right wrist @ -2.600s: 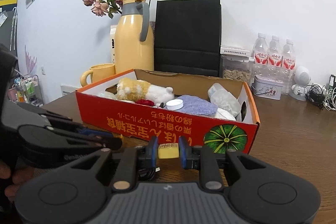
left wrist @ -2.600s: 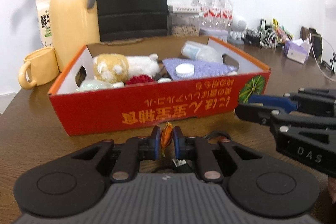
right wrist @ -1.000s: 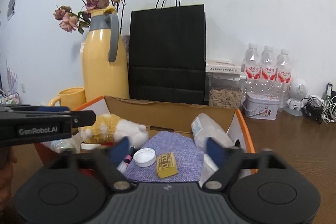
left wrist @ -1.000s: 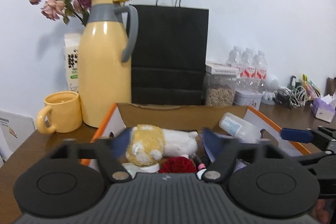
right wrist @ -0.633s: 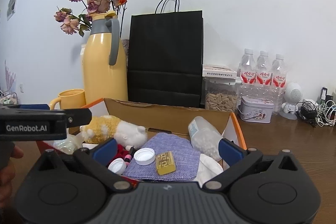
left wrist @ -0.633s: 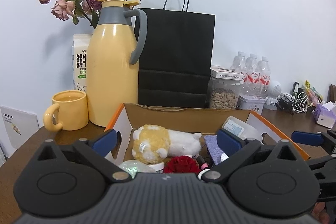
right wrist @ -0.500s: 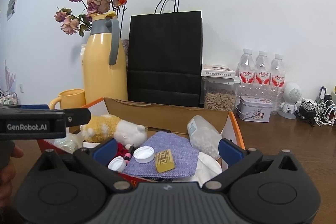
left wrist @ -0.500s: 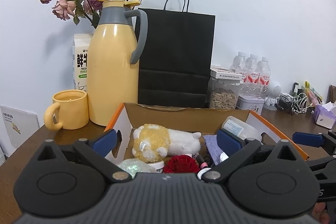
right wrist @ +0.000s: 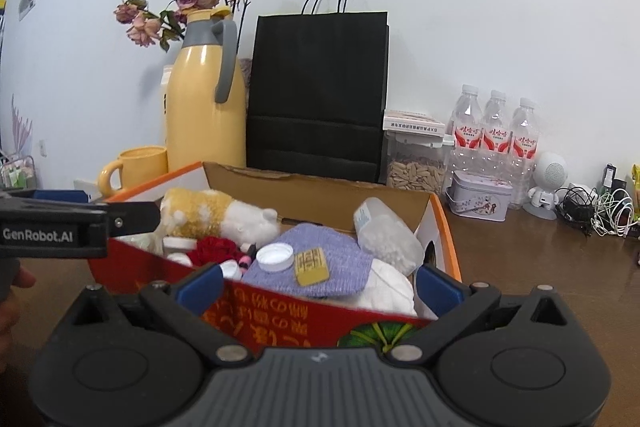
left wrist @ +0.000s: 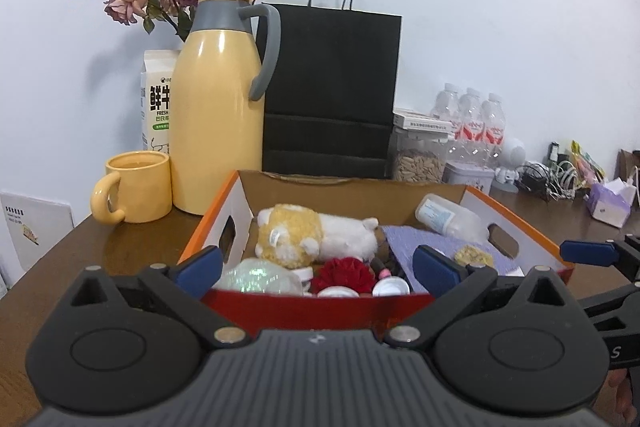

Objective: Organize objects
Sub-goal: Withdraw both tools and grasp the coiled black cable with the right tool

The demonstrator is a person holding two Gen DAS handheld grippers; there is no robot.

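A red cardboard box (left wrist: 320, 303) (right wrist: 280, 319) holds a yellow-and-white plush toy (left wrist: 312, 235), a red flower (left wrist: 348, 273), a purple cloth (right wrist: 332, 259) and a clear bottle (right wrist: 384, 235). On the cloth lie a small yellow block (right wrist: 312, 265) and a white cap (right wrist: 275, 257). My left gripper (left wrist: 317, 267) hangs open and empty over the box's near wall. Beside it, my right gripper (right wrist: 318, 285) is also open and empty above the near wall. Each gripper's finger shows at the edge of the other view.
Behind the box stand a yellow thermos (left wrist: 218, 107), a yellow mug (left wrist: 136, 187), a milk carton (left wrist: 158, 99), dried roses and a black paper bag (left wrist: 332, 95). A seed jar (right wrist: 416, 163), water bottles (right wrist: 496, 135), a tin, cables and a tissue pack crowd the back right.
Both grippers rose from the table in front of the box, opened over it and drew back slightly. The yellow block left the right gripper and lies on the purple cloth.
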